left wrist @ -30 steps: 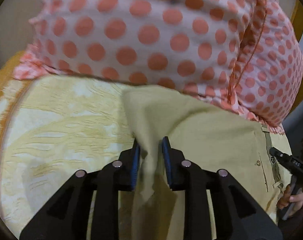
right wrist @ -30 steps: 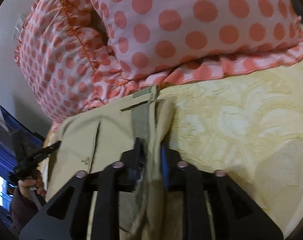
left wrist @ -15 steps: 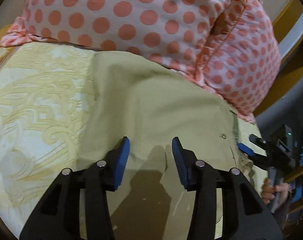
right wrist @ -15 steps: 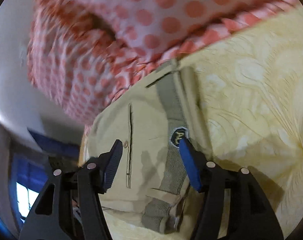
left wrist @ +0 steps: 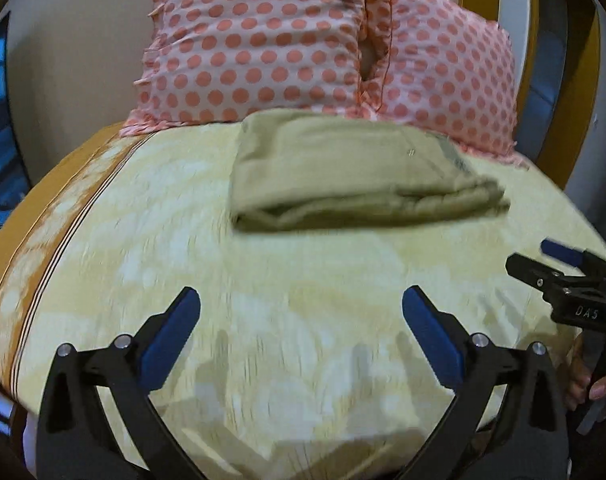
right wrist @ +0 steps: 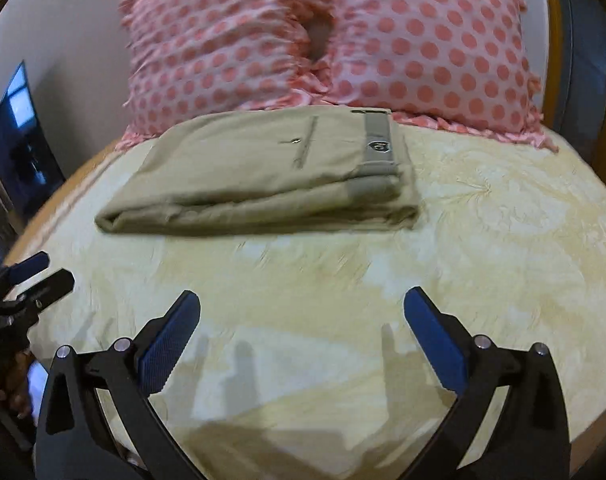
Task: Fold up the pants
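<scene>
The khaki pants [left wrist: 343,168] lie folded in a flat stack on the yellow bedspread [left wrist: 263,280], just in front of the pillows. In the right wrist view the pants [right wrist: 271,176] show the waistband and a back pocket on top. My left gripper [left wrist: 301,312] is open and empty, held well back from the pants over bare bedspread. My right gripper [right wrist: 301,312] is open and empty, also well back from the pants. The right gripper shows at the right edge of the left wrist view [left wrist: 559,264], and the left gripper at the left edge of the right wrist view [right wrist: 31,276].
Two pink pillows with coral dots [left wrist: 303,40] [right wrist: 383,32] stand against the headboard behind the pants. The bed's orange border [left wrist: 31,208] runs along the left edge. A dark screen [right wrist: 23,140] stands by the wall at left.
Both grippers let go of the pants, opened wide and pulled back away from them. The pants now lie folded on the bed.
</scene>
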`<state>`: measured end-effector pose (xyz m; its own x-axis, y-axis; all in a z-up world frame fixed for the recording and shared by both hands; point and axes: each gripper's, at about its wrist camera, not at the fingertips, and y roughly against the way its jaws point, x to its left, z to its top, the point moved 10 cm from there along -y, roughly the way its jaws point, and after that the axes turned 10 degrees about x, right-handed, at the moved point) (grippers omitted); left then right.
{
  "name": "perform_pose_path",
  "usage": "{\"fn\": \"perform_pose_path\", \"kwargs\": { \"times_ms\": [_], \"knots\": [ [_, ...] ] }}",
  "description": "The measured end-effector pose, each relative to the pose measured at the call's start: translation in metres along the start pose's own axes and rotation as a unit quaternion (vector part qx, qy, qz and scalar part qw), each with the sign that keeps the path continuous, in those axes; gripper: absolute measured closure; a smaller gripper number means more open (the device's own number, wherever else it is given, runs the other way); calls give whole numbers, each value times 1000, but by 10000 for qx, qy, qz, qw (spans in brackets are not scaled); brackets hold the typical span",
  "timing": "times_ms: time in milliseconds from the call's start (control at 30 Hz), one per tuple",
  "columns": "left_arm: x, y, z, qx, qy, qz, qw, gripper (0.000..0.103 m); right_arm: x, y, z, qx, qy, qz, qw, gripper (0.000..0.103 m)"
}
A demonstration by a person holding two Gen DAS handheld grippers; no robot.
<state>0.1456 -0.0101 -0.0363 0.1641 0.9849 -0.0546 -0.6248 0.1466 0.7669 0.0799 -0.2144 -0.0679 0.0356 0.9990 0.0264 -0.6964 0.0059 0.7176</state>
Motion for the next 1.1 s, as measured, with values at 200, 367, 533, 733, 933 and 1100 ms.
{"fn": "perform_pose_path", "kwargs": {
  "times_ms": [200,367,533,733,933,1100],
  "knots": [
    [-4,-7,-16,23,-170,227,9996,2,13,-2,-21,92,149,-238,9996,1],
    [1,-13,-27,117,-73,335,9993,2,13,1,-32,79,137,-293,9994,1],
    [2,-10,-31,-65,-55,369,9993,2,11,2,-37,-111,-31,-200,9997,1],
    [2,-8,-32,-222,-40,396,9990,2,11,4,-37,-310,-30,-221,9993,1],
    [2,-8,-32,-227,-48,397,9989,2,10,4,-36,-306,-20,-215,9993,1],
    [2,-8,-32,-227,-46,396,9989,2,11,4,-36,-310,-21,-217,9993,1]
  ]
}}
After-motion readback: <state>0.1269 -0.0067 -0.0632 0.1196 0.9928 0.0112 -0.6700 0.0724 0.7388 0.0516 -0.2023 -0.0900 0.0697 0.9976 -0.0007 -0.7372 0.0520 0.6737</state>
